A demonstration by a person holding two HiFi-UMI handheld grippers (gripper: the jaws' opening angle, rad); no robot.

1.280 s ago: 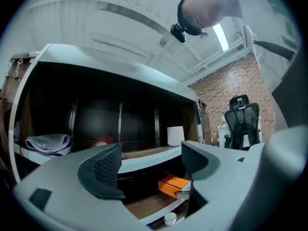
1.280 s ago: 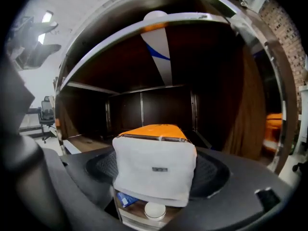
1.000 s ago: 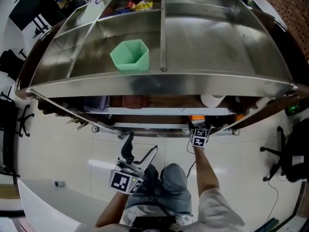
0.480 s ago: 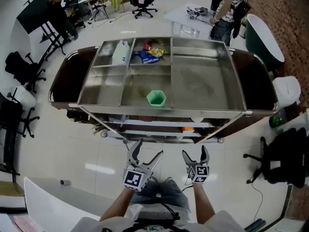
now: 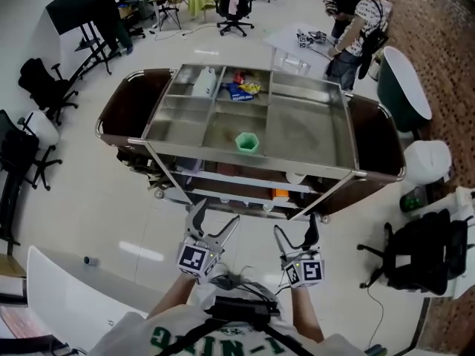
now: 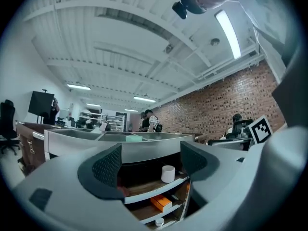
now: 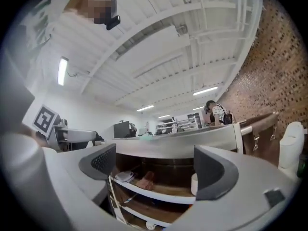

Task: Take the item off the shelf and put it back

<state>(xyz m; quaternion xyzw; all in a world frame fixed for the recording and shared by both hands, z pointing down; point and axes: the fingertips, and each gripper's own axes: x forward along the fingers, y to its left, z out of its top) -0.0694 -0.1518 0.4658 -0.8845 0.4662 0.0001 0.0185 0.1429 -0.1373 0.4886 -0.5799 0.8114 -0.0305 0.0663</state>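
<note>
left gripper [image 5: 217, 217] wide, empty | right gripper [image 5: 295, 230] wide, just been opening, nothing between | orange box [image 5: 280, 194] on low cart shelf [image 5: 230, 199], ahead-below, apart | right nearer | box axis unclear

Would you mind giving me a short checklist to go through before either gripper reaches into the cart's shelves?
1. Left gripper empty, jaws apart: ok.
2. Right gripper empty; its jaws have just been opening, with nothing between them: ok.
3. Both grippers held apart from the cart, touching nothing: ok.
4. White cup stands upright on the upper shelf, with open access from the front: ok.
5. Orange box lies on the lower shelf, in plain view: ok.
6. Which item is meant to be taken: cannot tell.
</note>
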